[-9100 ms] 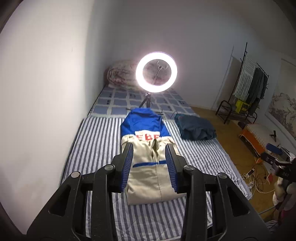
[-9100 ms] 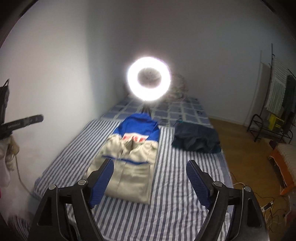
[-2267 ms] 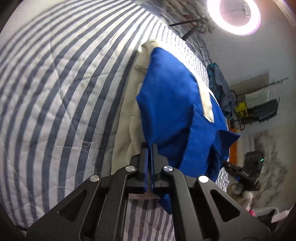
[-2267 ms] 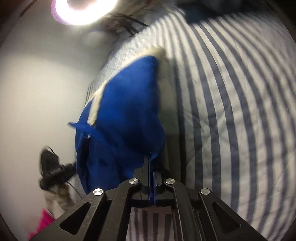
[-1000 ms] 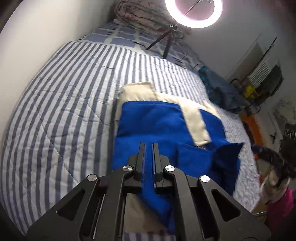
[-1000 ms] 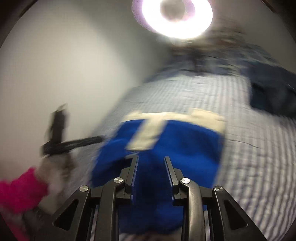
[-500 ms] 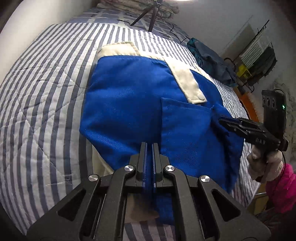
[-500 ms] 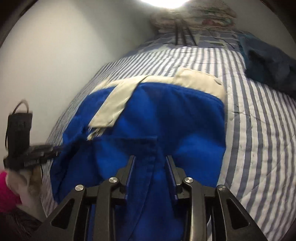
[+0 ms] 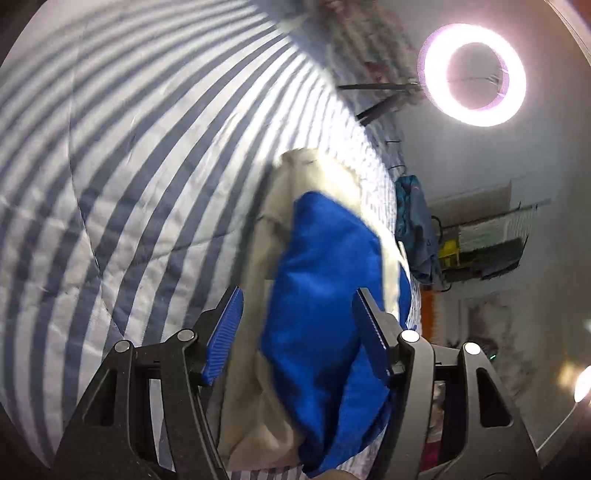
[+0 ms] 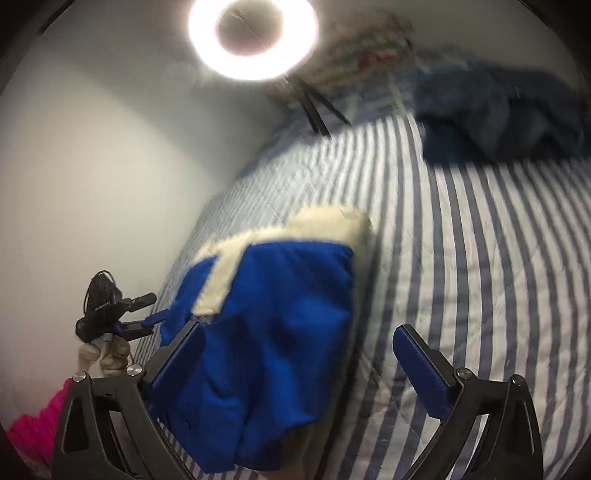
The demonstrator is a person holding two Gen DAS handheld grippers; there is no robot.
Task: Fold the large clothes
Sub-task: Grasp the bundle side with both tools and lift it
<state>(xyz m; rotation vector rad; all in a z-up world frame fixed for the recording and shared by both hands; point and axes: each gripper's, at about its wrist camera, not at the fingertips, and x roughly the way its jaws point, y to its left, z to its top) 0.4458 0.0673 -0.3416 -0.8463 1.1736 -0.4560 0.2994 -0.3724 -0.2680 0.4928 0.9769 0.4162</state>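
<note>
Both tools have just let go of the garment. Half a second earlier the left tool (image 9: 295, 332) was pinched flat on the blue cloth and the right tool (image 10: 295, 373) was closed narrowly around a fold of it; now the jaws of both are opening, and no pad presses on fabric, though blue cloth still lies in the gap of each.

The blue and cream jacket (image 9: 325, 295) rests on the striped bed (image 9: 147, 184), its blue upper half brought over the cream lower half. In the right wrist view a cream band (image 10: 332, 225) of the layer beneath shows along the far edge, so the fold stops short of that hem. The blue layer looks puffy and somewhat rumpled near the tools rather than pressed flat.

The release suggests this fold is finished. What probably remains is smoothing, or one more fold to make the bundle smaller. A dark garment (image 10: 498, 118) lies farther up the bed, well apart, near the ring light (image 10: 255, 33).
</note>
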